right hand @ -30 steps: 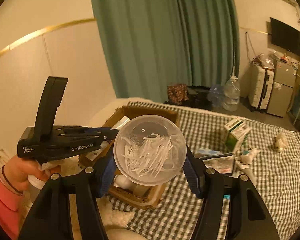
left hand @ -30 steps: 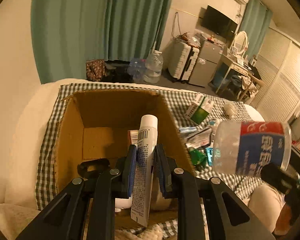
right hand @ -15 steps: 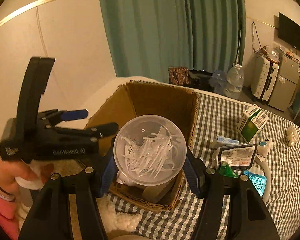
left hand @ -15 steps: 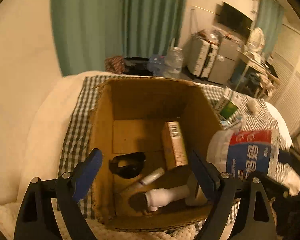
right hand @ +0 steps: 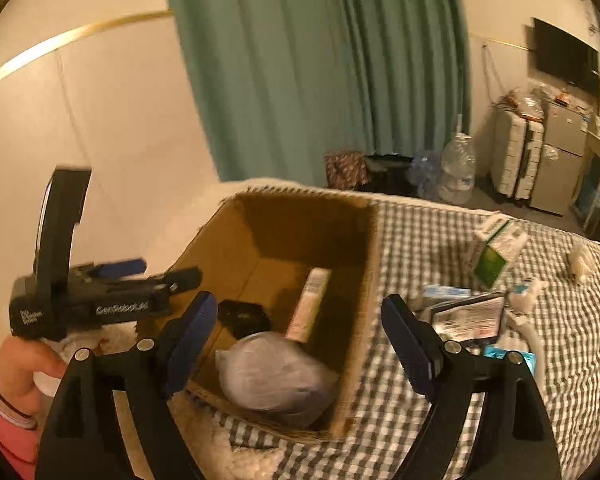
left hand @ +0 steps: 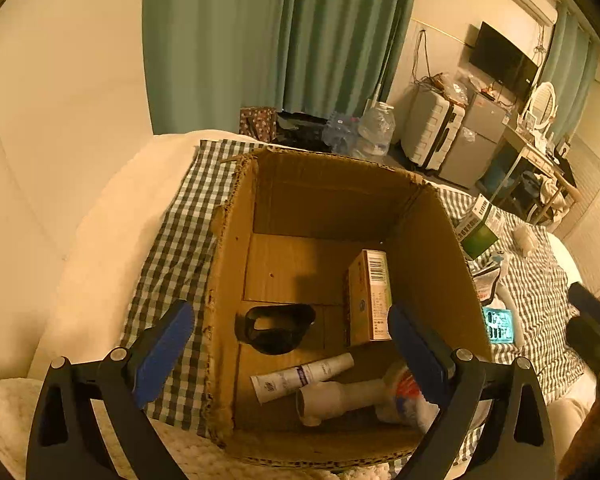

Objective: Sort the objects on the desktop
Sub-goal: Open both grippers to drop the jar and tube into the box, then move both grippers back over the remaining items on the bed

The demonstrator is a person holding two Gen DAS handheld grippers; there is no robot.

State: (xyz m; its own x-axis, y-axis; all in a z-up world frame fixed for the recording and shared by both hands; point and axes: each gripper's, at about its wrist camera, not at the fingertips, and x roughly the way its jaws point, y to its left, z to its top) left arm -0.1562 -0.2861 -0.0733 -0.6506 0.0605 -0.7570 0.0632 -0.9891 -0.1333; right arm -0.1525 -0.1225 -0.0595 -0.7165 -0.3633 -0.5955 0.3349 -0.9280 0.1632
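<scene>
An open cardboard box (left hand: pixel 228 280) sits on the checked cloth. Inside lie an orange carton (left hand: pixel 370 296), a black band (left hand: pixel 276 326), a white tube (left hand: pixel 300 376), a white bottle (left hand: pixel 340 398) and a clear plastic jar (right hand: pixel 272 376), which looks blurred in the right wrist view. My left gripper (left hand: pixel 288 314) hangs over the box with its jaws opening wide and nothing between them. Over the box's near right corner, my right gripper (right hand: pixel 300 302) also has its jaws opening, and they hold nothing. The left gripper (right hand: pixel 166 270) shows at the box's left side.
On the checked cloth (right hand: pixel 420 240) right of the box lie a green and white carton (right hand: pixel 496 248), flat packets (right hand: pixel 468 316) and a teal item (left hand: pixel 498 324). A white blanket (left hand: pixel 112 240) borders the box on the left. Curtains, suitcases and a water jug stand beyond.
The left gripper opened and let go of the white tube, which now lies in the box. The right gripper opened and the clear jar dropped into the box. Both grippers sank toward the box.
</scene>
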